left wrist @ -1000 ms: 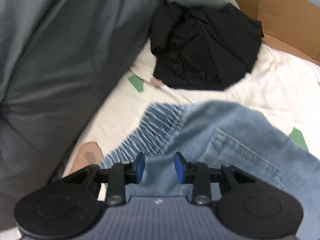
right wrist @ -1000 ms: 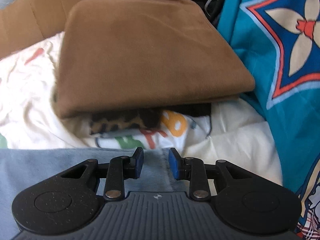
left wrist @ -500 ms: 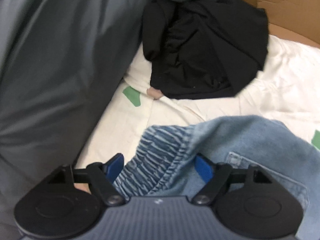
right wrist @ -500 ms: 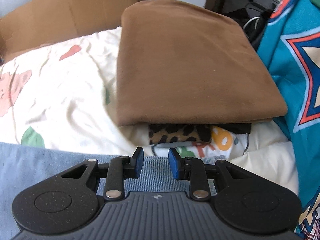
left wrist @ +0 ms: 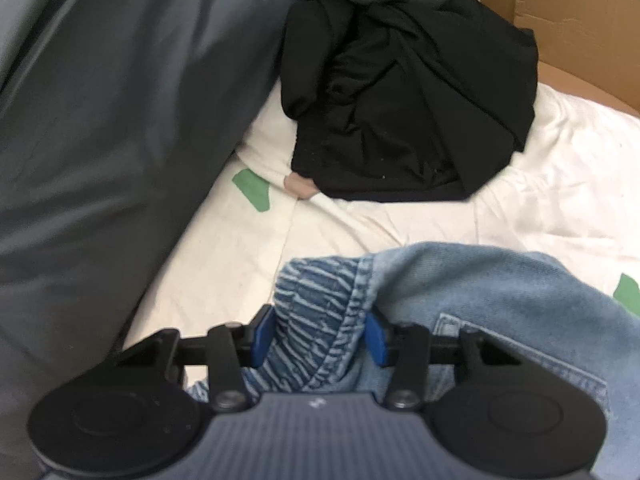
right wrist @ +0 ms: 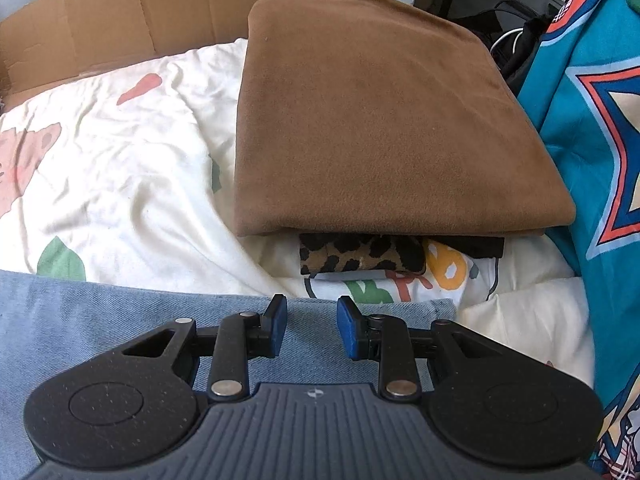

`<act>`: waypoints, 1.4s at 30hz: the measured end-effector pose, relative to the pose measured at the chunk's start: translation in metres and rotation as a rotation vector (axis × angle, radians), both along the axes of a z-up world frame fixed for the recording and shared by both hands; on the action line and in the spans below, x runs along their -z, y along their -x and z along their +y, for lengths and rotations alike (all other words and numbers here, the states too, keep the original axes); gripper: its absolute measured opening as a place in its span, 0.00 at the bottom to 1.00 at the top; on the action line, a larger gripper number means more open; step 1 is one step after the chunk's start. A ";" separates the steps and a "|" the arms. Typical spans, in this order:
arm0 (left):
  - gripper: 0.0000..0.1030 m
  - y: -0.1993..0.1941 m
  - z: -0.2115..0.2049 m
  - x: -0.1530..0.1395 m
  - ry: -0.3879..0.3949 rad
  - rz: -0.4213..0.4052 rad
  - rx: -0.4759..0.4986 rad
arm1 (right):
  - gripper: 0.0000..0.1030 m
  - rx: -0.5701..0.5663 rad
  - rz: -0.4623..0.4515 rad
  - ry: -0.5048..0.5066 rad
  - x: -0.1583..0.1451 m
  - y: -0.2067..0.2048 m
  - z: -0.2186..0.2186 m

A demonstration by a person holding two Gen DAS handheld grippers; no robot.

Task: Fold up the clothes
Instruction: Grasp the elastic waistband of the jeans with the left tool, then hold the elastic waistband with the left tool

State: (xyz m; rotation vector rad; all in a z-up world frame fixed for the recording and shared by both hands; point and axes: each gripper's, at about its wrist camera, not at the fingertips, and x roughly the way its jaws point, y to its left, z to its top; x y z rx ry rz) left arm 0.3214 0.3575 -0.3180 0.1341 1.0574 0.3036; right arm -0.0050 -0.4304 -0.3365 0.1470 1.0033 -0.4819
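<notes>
- Denim jeans (left wrist: 480, 304) lie on the bed sheet (left wrist: 400, 224) right under both my claws, pale blue, with a back pocket showing at the right of the left view.
- My left claw (left wrist: 318, 334) sits over the gathered elastic waistband (left wrist: 316, 300); its jaws have just been closing, and the bunched waistband fills the gap, with both blue pads against the fabric.
- My right claw (right wrist: 308, 326) is narrowly parted above a flat edge of the jeans (right wrist: 120, 312); the denim runs behind the pads, and I cannot tell if they pinch it.
- Beyond the waistband, a crumpled black garment (left wrist: 404, 108) lies on the sheet, well apart from the jeans.
- A grey cloth (left wrist: 120, 128) rises along the left side of that view, and cardboard (left wrist: 568, 28) stands behind the black garment.
- In the right view, a folded brown cloth (right wrist: 380, 120) tops a stack near the jeans' edge.
- Under it a leopard-print piece (right wrist: 360, 258) pokes out, and below that a white piece with coloured letters (right wrist: 404, 284) lies just beside the denim.
- Teal patterned fabric (right wrist: 592, 120) fills the right edge, touching the brown cloth's side.
- The sheet is cream with green and red leaf shapes, and is wrinkled.
</notes>
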 end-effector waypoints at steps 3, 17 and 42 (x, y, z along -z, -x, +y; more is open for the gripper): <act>0.46 0.001 -0.002 -0.004 -0.016 -0.003 -0.022 | 0.34 -0.003 0.006 -0.002 0.001 0.002 0.001; 0.43 -0.002 -0.002 -0.020 -0.071 0.004 -0.058 | 0.33 0.014 0.017 -0.019 0.007 0.005 -0.002; 0.43 -0.023 0.015 -0.017 0.033 0.099 -0.118 | 0.33 0.009 0.025 -0.035 0.018 0.003 -0.005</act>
